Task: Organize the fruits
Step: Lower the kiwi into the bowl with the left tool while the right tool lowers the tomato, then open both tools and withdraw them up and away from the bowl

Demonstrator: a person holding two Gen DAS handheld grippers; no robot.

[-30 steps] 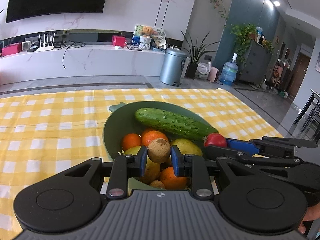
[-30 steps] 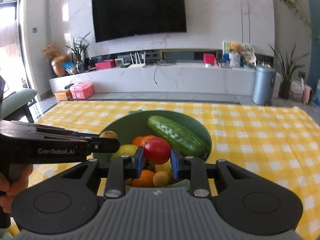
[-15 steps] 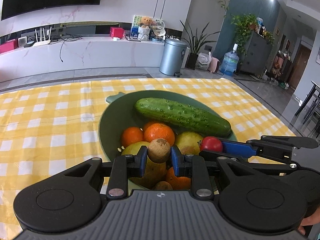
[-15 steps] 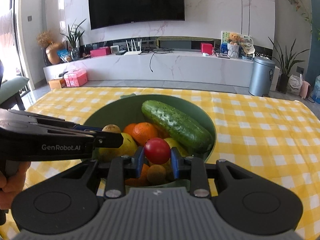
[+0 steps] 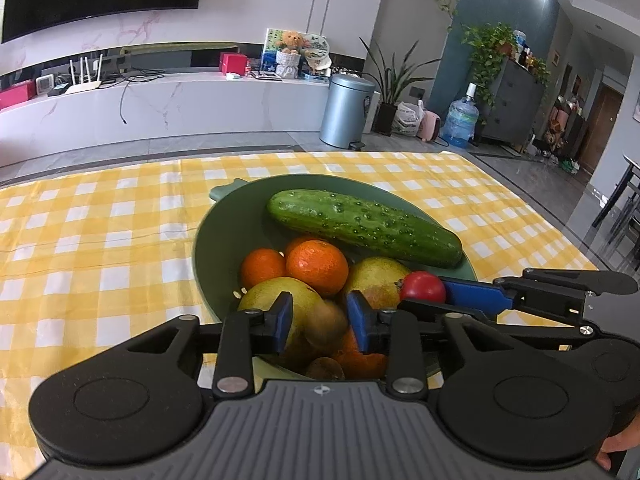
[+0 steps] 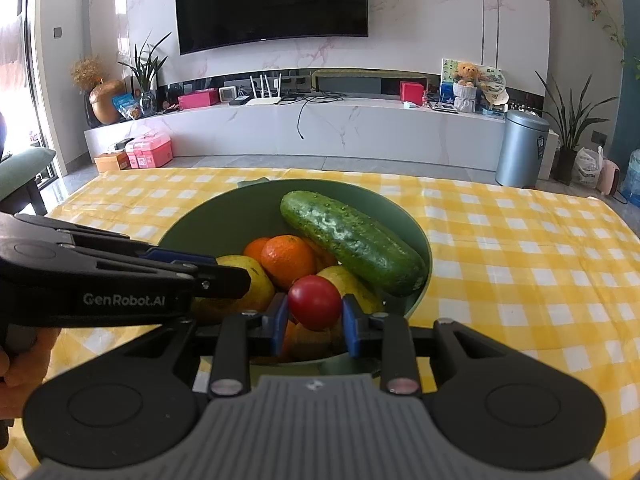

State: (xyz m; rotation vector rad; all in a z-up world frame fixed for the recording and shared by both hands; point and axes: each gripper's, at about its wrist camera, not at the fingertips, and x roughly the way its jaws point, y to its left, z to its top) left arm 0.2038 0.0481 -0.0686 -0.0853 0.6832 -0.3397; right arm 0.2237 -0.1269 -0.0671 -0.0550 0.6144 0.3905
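Observation:
A green bowl (image 5: 216,248) on the yellow checked cloth holds a cucumber (image 5: 362,226), oranges (image 5: 317,266), yellow-green pears (image 5: 276,296) and a brown kiwi low at the front. My left gripper (image 5: 321,322) hangs over the bowl's near side with its jaws opening. A second brown kiwi (image 5: 326,326) shows blurred between the blue pads, which stand off it on both sides. In the right wrist view my right gripper (image 6: 315,312) is shut on a red tomato (image 6: 315,302) just above the fruit in the bowl (image 6: 200,232). The two grippers are side by side.
The checked tablecloth (image 5: 100,240) spreads around the bowl on all sides. The table's far edge and right edge (image 5: 520,200) drop to a tiled floor. A metal bin (image 5: 348,110), plants and a white TV bench stand beyond the table.
The left jaws have parted and the kiwi they gripped has dropped lower between the pads and is blurred. The right gripper sank slightly with the tomato, then held still.

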